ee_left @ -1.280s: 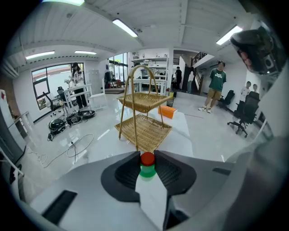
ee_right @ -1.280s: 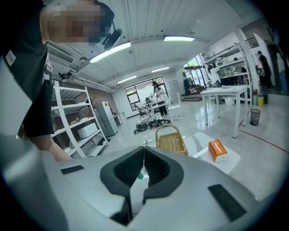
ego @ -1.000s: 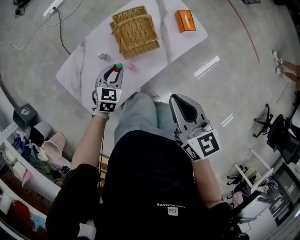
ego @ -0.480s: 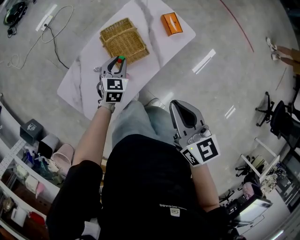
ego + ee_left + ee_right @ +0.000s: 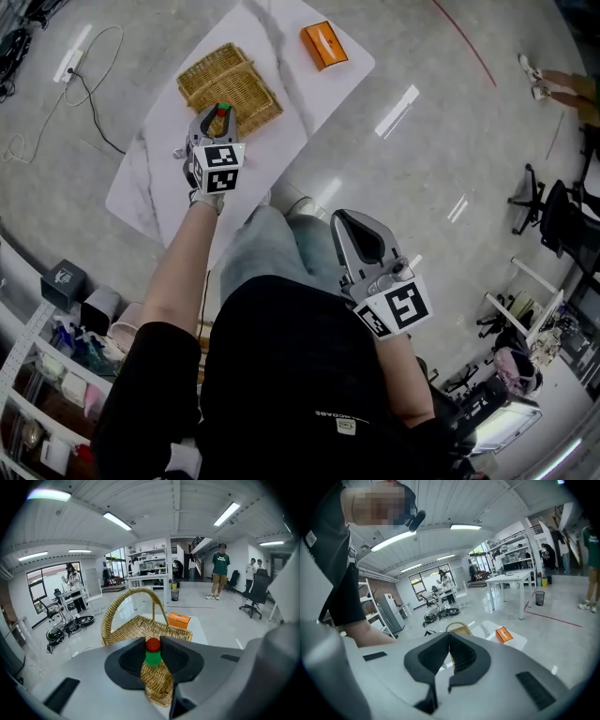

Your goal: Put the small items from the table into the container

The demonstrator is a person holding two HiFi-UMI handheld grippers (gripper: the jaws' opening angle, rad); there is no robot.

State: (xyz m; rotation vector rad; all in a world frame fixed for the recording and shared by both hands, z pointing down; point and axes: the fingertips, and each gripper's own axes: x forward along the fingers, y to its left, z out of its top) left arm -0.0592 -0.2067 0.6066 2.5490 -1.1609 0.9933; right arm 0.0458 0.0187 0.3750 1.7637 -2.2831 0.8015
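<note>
My left gripper is shut on a small red and green item, held at the near edge of the wicker basket on the white table. In the left gripper view the red and green item sits pinched between the jaw tips of the left gripper, with the wicker basket and its tall handle just beyond. My right gripper is shut and empty, held back over my lap, far from the table. Its jaws meet in the right gripper view, where the right gripper points toward the distant basket.
An orange box lies on the table's far end beyond the basket. A small silvery item lies on the table left of my left gripper. Shelves and bins stand at the lower left, office chairs at the right.
My left gripper has carried the red and green item forward from the open tabletop to the basket's near edge. The right gripper has hardly shifted.
</note>
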